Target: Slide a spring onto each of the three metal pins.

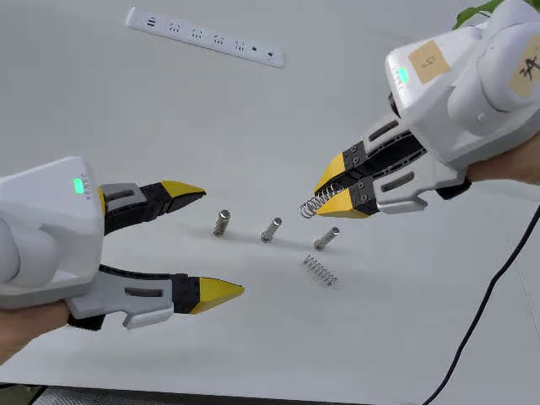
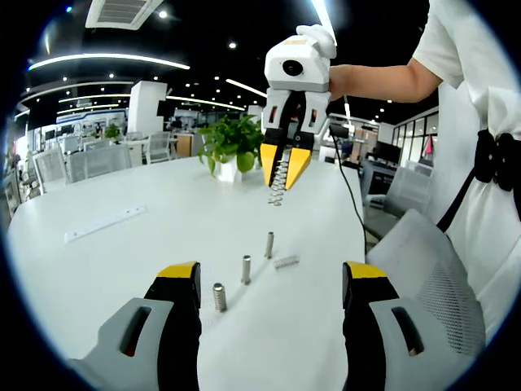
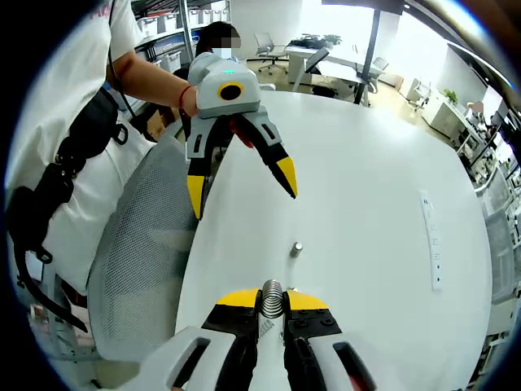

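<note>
Though its tan stickers (image 1: 429, 61) look illegible, right hand-held gripper (image 1: 323, 199) pinches a spring (image 1: 312, 203) near the pins (image 1: 271, 229); left hand-held gripper (image 1: 223, 242) gapes wide; head view adds a loose spring (image 1: 320, 270).

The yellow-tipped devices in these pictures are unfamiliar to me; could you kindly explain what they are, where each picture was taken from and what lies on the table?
A person holds a hand-held gripping tool in each hand. The head view looks down from a headset; the other two come from cameras riding on each tool. The left tool is open and empty. The right tool is shut on a spring. On the white table stand three metal pins, with a loose spring and a power strip.
</note>
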